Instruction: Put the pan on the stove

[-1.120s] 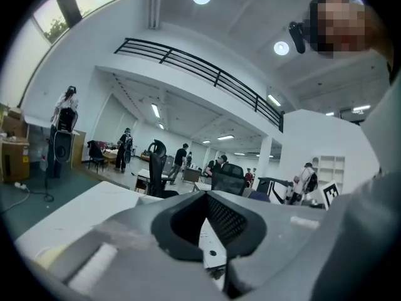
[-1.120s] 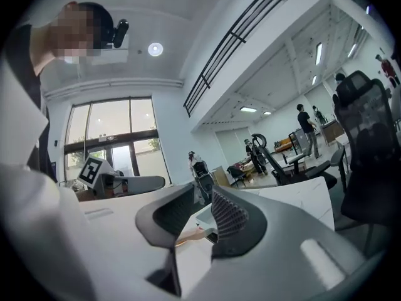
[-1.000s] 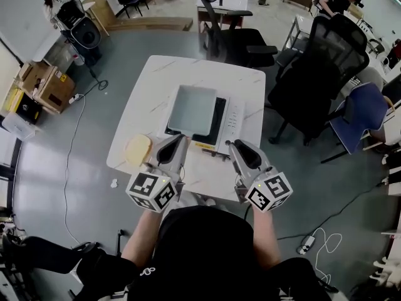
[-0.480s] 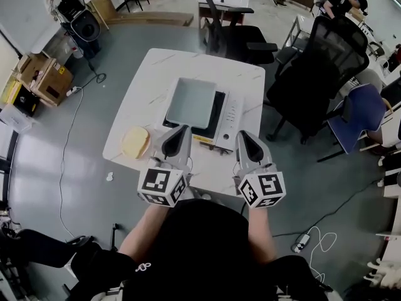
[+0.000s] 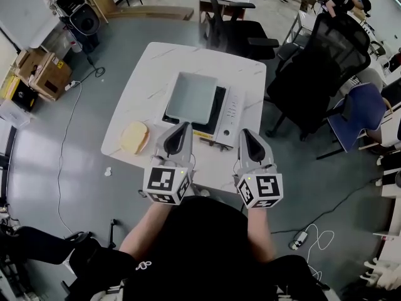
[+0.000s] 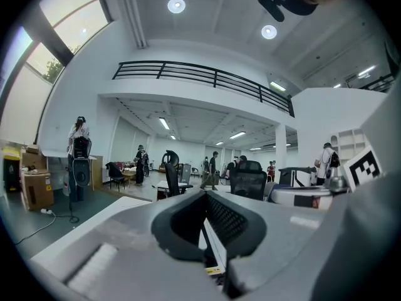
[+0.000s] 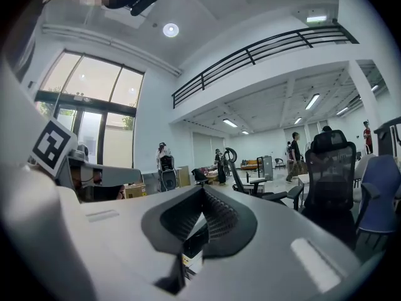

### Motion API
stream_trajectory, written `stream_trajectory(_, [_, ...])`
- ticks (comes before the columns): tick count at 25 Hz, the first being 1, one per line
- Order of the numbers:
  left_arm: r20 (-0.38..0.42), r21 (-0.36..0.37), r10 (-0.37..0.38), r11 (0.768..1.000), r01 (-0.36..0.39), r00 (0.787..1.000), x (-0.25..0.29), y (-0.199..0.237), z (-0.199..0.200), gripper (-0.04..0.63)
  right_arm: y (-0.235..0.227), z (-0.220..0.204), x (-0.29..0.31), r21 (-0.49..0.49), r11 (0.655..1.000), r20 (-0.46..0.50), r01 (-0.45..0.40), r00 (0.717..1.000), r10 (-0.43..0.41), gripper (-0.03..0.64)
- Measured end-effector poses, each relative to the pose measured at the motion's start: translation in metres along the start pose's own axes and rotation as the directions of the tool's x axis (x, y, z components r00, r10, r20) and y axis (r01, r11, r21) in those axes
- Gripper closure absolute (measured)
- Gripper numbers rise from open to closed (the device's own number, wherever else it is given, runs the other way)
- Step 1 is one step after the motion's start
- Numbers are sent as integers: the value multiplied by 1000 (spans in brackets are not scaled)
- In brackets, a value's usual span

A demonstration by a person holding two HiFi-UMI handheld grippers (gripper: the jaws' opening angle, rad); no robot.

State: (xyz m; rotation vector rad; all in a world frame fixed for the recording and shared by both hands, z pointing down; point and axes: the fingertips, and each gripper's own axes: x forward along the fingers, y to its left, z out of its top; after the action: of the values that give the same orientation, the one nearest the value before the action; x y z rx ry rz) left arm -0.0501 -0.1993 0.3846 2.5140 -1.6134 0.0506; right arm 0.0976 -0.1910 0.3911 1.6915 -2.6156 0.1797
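**Position of the pan.** In the head view the pale rectangular pan [image 5: 192, 96] rests on the black top of the stove [image 5: 230, 114], on the white bench [image 5: 143, 93]. The pan overhangs the stove's far-left side. It lies at 12 o'clock from the left gripper [image 5: 182, 126] and at 11 o'clock from the right gripper [image 5: 245, 132]. Neither gripper touches it. Both are held over the near edge of the bench. A flat yellow item [image 5: 135, 137] lies on the bench at 9 o'clock from the left gripper.

**Gripper state.** Left gripper [image 6: 203, 197]: jaws fully closed, ribbed pads together, nothing held. Right gripper [image 7: 202, 190]: jaws fully closed, nothing held.

**Obstructed areas.**
- In both gripper views, the gripper's own body blocks the bench top. Only a sliver shows under the pads, too small to identify.
- In the head view the left gripper covers part of the stove's near edge.

**Change from the earlier frame.**
- The pan keeps the same seat on the stove.
- Both marker cubes, formerly turned outward, now face more squarely upward.
- Both grippers point more directly towards the stove.
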Motion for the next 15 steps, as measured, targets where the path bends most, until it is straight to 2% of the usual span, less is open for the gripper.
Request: stream_trajectory(15, [3, -5, 34, 999, -34, 999, -9, 10, -1, 595, 10, -2, 7, -21, 999, -8, -26, 1000, 26, 627])
